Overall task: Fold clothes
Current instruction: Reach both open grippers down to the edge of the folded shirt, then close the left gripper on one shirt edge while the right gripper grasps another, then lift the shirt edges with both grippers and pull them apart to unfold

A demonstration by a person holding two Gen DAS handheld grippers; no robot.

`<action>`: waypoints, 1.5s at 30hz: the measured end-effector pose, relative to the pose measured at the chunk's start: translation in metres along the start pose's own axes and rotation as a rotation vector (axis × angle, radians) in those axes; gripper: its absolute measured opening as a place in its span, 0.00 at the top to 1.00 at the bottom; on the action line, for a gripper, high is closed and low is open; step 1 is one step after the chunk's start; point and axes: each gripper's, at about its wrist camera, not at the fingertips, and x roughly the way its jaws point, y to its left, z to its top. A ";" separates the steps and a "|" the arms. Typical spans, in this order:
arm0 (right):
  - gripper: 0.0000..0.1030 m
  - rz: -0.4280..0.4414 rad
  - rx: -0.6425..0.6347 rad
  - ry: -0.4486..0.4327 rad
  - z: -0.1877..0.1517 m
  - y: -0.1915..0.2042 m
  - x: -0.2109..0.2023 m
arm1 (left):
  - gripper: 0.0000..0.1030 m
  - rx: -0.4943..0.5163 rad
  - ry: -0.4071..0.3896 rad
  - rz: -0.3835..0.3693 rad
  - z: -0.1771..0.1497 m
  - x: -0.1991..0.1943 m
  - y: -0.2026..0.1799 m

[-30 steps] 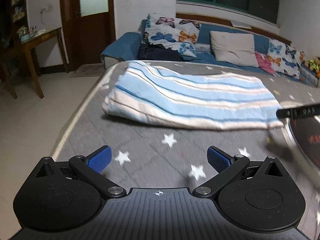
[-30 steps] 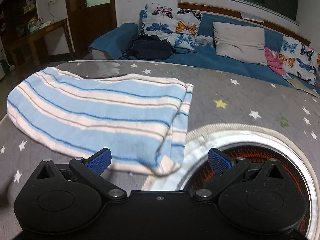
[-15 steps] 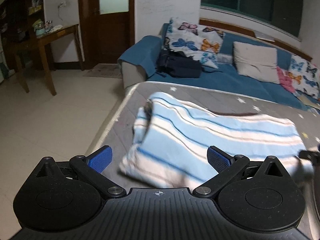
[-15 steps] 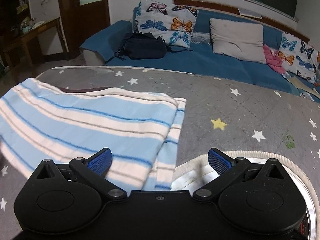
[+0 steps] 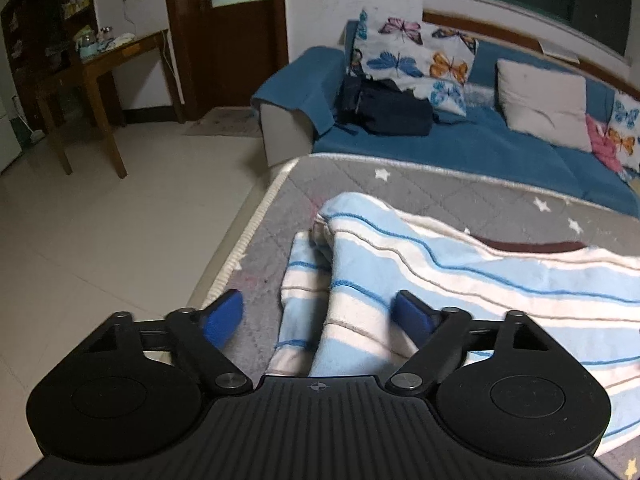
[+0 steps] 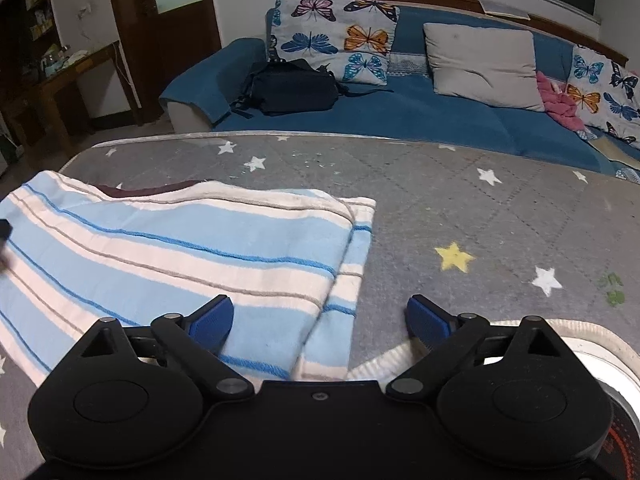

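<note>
Folded striped cloth (image 5: 460, 280) on starred mattress (image 6: 480, 208), left claw (image 5: 318, 316) spread at its 9 o'clock end, right claw (image 6: 320, 320) spread at 3 o'clock corner

Striped garment (image 6: 168, 256), centre left of right view: soft terry-like cloth, fuzzy nap, matt. Grey mattress cover (image 6: 500, 208): quilted fabric, diamond stitching, printed stars, dull. Left claw (image 5: 318, 316) and right claw (image 6: 320, 320): matt black plastic bodies, blue ribbed pads, small shiny metal pivot pins. Floor (image 5: 100, 240), left of left view: smooth pale tiles, slight sheen. Desk (image 5: 100, 60), upper left: brown wood.
</note>
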 end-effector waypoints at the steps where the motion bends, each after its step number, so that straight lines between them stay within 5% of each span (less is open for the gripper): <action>1: 0.10 0.002 -0.002 0.000 0.000 0.001 0.001 | 0.33 -0.005 0.005 -0.009 0.000 0.002 0.000; 5: 0.14 0.005 -0.011 0.003 0.005 0.002 0.001 | 0.46 0.015 0.003 -0.026 -0.003 0.003 -0.003; 10: 0.20 0.014 -0.016 0.004 0.005 0.003 0.000 | 0.74 0.025 0.019 -0.080 -0.005 0.006 -0.008; 15: 0.48 0.040 -0.019 0.001 0.008 0.008 -0.003 | 0.86 0.045 -0.001 -0.097 -0.008 0.002 -0.010; 25: 0.71 0.065 -0.013 -0.018 0.002 0.003 -0.025 | 0.90 0.037 -0.033 -0.150 -0.013 -0.019 -0.004; 34: 0.89 0.118 -0.059 -0.056 -0.017 0.012 -0.075 | 0.92 0.054 -0.088 -0.233 -0.035 -0.081 0.012; 41: 0.89 0.112 -0.105 -0.074 -0.030 0.020 -0.102 | 0.92 0.087 -0.065 -0.289 -0.065 -0.120 0.030; 45: 0.72 0.099 -0.117 -0.076 -0.025 0.024 -0.095 | 0.91 0.075 -0.016 -0.286 -0.074 -0.118 0.045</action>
